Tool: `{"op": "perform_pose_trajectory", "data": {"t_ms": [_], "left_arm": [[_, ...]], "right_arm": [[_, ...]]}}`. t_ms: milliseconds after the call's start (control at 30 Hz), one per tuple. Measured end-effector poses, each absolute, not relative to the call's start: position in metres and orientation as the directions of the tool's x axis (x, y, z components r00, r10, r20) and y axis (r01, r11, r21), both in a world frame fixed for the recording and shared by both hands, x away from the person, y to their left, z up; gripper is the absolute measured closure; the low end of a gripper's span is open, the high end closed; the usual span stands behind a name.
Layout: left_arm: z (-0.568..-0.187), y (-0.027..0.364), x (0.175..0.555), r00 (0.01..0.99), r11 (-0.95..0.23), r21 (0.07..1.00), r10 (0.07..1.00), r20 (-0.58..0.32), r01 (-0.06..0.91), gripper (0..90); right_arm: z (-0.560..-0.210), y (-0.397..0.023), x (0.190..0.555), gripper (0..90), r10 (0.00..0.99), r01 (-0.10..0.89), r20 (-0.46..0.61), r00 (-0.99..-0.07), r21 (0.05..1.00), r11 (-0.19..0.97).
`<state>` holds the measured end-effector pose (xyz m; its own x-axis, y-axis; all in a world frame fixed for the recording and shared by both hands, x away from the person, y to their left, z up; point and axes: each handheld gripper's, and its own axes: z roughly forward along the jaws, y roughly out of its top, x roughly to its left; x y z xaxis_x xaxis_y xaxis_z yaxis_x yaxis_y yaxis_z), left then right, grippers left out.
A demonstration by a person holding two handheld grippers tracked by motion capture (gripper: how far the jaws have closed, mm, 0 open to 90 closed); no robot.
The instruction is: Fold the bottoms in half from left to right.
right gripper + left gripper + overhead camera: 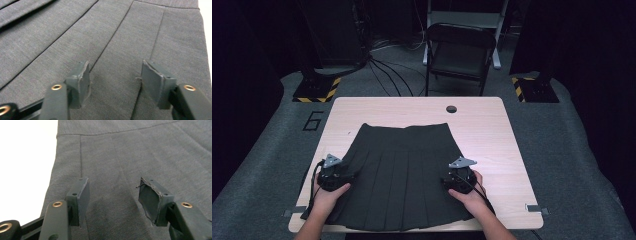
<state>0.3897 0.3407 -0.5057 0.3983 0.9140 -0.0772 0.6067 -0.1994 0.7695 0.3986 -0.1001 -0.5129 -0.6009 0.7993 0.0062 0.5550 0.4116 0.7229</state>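
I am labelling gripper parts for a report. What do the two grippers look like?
Both the left gripper and the right gripper have black bodies with a grey three-cornered plate on top and a black cable. Each has two black jaws with brass-coloured rivets and dark grey rectangular pads, frayed at the edges. No sleeves show.

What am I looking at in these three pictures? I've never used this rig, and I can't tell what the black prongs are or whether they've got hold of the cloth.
No robot arm here: a person holds a hand-held clamp in each hand. The high view looks down on a light wooden table with a dark pleated skirt spread flat, its hem toward the person. The left gripper sits at the skirt's left side, the right gripper at its right side. The other two pictures come from cameras riding on each clamp, looking along its two black jaws. In both, the jaws stand apart over the skirt with cloth lying flat between them, not pinched. So nothing is held yet.
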Motion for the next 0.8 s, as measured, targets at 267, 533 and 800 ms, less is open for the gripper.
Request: {"op": "perform_pose_trajectory", "data": {"t_ms": [267, 533, 800], "left_arm": [[-0.502, 0.35, 0.39, 0.36, -0.166, 0.773, 0.929, -0.085, 0.612, 42.2], [-0.503, 0.357, 0.391, 0.336, -0.148, 0.765, 0.937, -0.093, 0.626, 42.8], [-0.507, 0.365, 0.393, 0.324, -0.121, 0.755, 0.938, -0.127, 0.645, 50.0]], "right_arm": [[-0.511, -0.101, 0.397, 45.1, 0.809, 0.563, -0.003, -0.587, 0.717, 0.411], [-0.51, -0.102, 0.397, 45.6, 0.817, 0.551, -0.013, -0.576, 0.732, 0.4], [-0.511, -0.106, 0.398, 47.4, 0.815, 0.554, -0.009, -0.579, 0.729, 0.402]]}}
